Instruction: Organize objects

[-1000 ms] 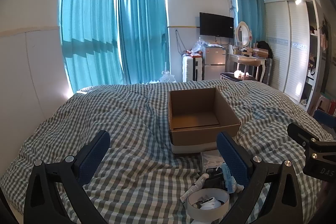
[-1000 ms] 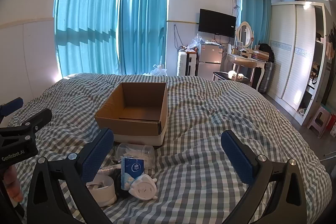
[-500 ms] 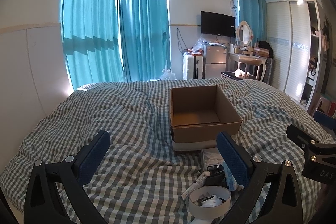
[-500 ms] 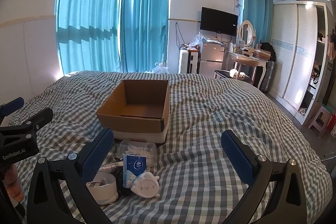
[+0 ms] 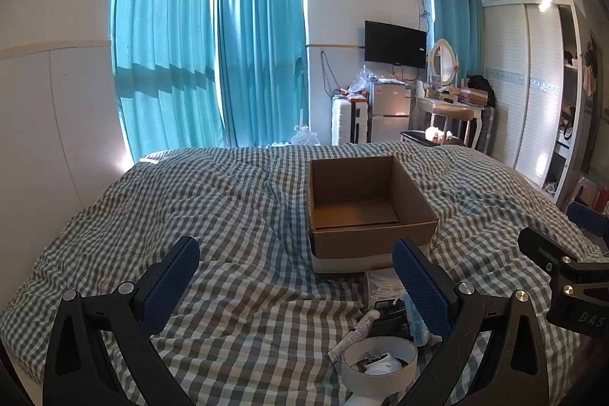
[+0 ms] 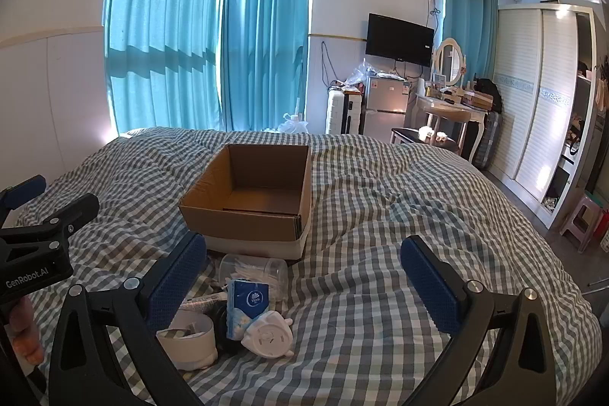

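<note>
Nothing packed yet: cardboard box (image 6: pixel 251 200) empty, tissue pack (image 6: pixel 247 301), white cup (image 6: pixel 188 339) piled near it, left gripper (image 5: pixel 300 276) and right gripper (image 6: pixel 304 276) spread wide, empty.

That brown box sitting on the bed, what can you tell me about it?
The cardboard box is plain brown corrugated card, open at the top and empty inside. A pale band runs along the base of its near wall. It sits level on the checked quilt, mid-bed. The clear tub lies just in front of it; whether they touch is unclear. Neither gripper touches it.
</note>
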Tool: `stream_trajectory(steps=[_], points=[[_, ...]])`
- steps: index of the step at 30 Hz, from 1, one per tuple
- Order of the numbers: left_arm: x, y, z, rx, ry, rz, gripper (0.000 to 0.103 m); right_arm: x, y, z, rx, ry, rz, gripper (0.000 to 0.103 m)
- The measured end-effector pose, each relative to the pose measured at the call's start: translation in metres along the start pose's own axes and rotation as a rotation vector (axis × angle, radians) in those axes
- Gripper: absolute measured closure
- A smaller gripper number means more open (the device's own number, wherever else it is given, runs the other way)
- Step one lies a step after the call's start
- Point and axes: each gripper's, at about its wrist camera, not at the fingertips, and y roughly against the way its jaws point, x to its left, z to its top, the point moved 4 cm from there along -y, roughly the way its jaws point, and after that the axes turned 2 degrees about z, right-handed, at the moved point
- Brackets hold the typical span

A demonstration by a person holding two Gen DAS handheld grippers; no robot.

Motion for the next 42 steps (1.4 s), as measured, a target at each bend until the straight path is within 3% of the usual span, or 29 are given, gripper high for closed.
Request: stream_trajectory(steps=[23,24,28,35,42], points=[[-0.006,0.008,0.006,0.005,-0.001,-0.009,0.0,0.001,0.014,0.008,-0.015,0.008,0.024,0.003],[-0.008,0.01,0.006,0.002,-0.03,-0.066,0.0,0.001,0.015,0.008,-0.018,0.009,0.023,0.003],[-0.011,0.015,0.005,0.003,-0.037,-0.069,0.0,0.0,0.024,0.011,-0.028,0.012,0.028,0.003],[-0.015,0.011,-0.012,0.062,-0.063,-0.076,0.0,-0.001,0.029,0.006,-0.019,0.027,0.031,0.003],[-0.017,-0.007,-0.048,0.155,-0.086,-0.092,0.0,-0.002,0.012,-0.024,0.055,0.041,0.031,0.003]])
